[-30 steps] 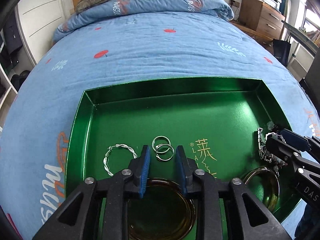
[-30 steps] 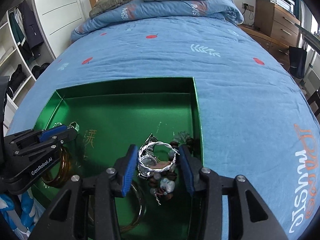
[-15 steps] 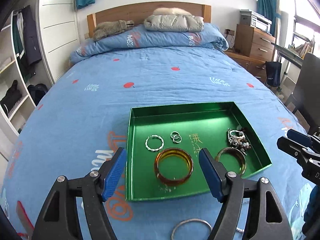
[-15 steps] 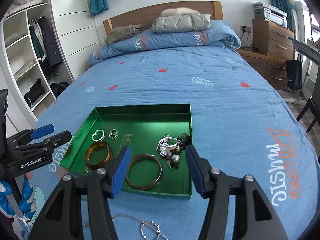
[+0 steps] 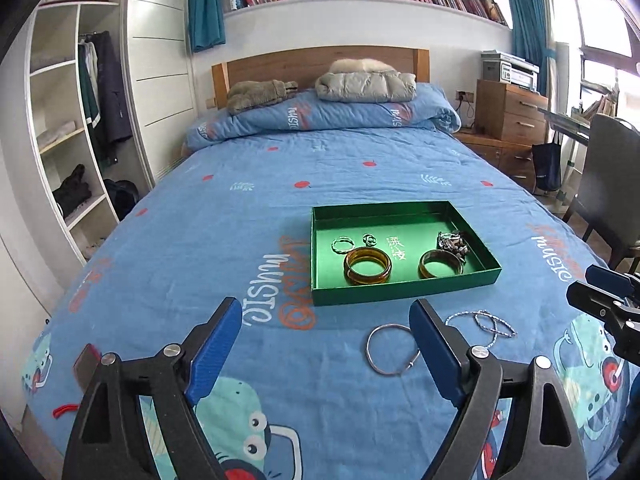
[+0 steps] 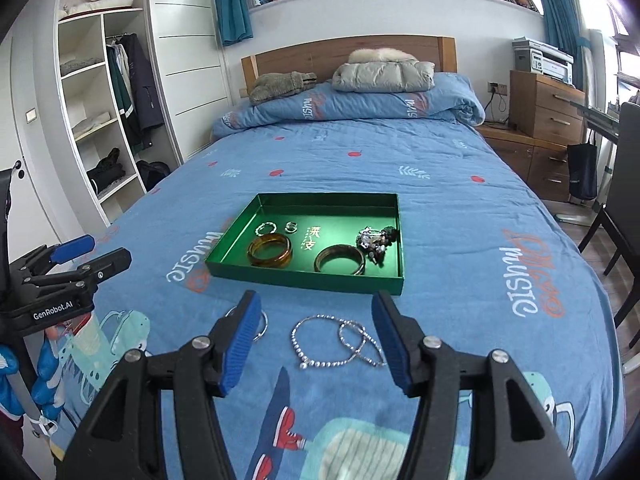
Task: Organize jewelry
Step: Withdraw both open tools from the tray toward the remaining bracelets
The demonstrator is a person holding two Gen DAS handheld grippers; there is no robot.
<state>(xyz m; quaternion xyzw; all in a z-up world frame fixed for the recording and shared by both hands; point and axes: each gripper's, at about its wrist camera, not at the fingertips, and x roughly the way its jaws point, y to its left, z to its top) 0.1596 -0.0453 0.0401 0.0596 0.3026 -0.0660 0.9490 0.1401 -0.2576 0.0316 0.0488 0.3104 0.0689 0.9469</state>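
Note:
A green tray point(image 5: 400, 290) point(image 6: 304, 276) lies on the blue bed. In it are two amber bangles point(image 5: 367, 266) point(image 6: 340, 259), a twisted silver ring point(image 5: 342, 245), two small rings point(image 5: 369, 239) and a heap of beaded jewelry point(image 5: 452, 242) point(image 6: 376, 240). On the bedcover in front of the tray lie a plain silver bangle point(image 5: 390, 349) and silver chain bracelets point(image 6: 336, 340) point(image 5: 486, 322). My left gripper point(image 5: 326, 344) is open and empty, held back from the tray. My right gripper point(image 6: 316, 338) is open and empty above the chain bracelets.
Folded quilt and jackets point(image 5: 366, 86) lie at the headboard. A wardrobe with open shelves point(image 6: 100, 120) stands left, a wooden dresser with a printer point(image 6: 548, 108) right, and a dark chair point(image 5: 608, 196) by the bed's right side.
Both grippers opened wide, the right letting go of the jewelry heap, and pulled back and up from the tray. The loose jewelry on the bedcover came into view.

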